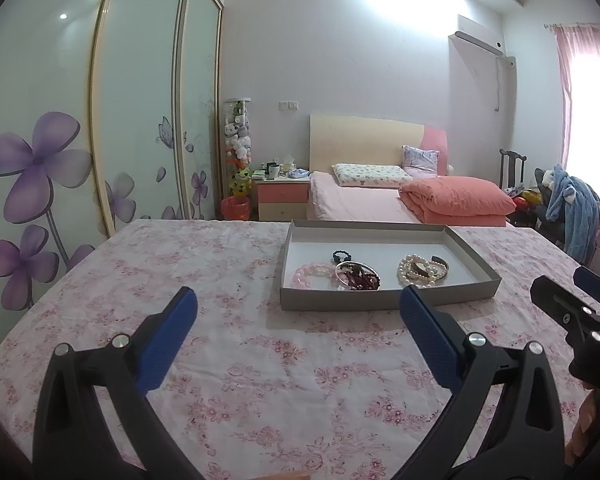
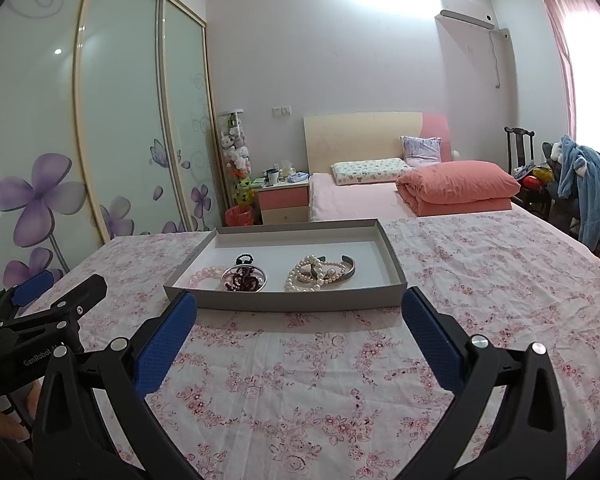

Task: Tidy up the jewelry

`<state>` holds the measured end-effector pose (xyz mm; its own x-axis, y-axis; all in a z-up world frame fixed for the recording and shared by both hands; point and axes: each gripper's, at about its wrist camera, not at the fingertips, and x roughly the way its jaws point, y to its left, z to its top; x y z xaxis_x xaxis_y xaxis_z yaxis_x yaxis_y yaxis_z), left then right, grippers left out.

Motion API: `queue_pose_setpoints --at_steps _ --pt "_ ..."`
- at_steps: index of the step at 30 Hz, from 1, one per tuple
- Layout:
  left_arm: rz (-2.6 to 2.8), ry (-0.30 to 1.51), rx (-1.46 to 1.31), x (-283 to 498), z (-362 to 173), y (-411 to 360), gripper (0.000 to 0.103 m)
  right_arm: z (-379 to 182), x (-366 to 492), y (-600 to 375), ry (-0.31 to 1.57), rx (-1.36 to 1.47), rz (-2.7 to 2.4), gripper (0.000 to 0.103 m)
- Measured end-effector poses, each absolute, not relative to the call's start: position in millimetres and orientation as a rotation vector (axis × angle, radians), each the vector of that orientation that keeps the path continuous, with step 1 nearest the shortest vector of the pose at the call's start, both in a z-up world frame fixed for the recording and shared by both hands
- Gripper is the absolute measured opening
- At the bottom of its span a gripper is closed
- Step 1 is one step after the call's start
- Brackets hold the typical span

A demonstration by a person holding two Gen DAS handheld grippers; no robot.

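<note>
A shallow grey box [image 1: 340,303] [image 2: 300,305] sits on the floral tablecloth ahead of both grippers. It holds a pink bead bracelet [image 1: 310,274] [image 2: 206,275], a silver bangle around dark red beads [image 1: 358,276] [image 2: 245,278], a small black ring-shaped piece [image 1: 342,256] [image 2: 245,258], a pearl strand [image 1: 418,272] [image 2: 310,274] and a metal cuff [image 1: 440,262] [image 2: 346,268]. My left gripper [image 1: 298,300] is open and empty, short of the box. My right gripper [image 2: 300,304] is open and empty, just before the box's near wall.
The table with the pink floral cloth [image 1: 260,380] [image 2: 320,380] stretches around the box. Behind it are a bed [image 1: 380,200], a nightstand [image 1: 282,198], a red bin [image 1: 235,207] and sliding wardrobe doors [image 1: 132,100]. A chair with a blue garment [image 2: 588,188] stands at the right.
</note>
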<state>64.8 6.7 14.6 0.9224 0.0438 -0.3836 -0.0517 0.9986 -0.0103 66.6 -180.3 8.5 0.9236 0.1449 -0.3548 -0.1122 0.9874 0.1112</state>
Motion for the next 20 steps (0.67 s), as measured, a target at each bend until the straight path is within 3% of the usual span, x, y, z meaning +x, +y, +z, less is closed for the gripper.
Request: queue_pose_setpoints --at_steps 20 --pt "0.042 0.402 -0.007 69.4 16.4 4.4 0.099 8.0 67.5 -180.2 0.376 0.096 0.132 0.101"
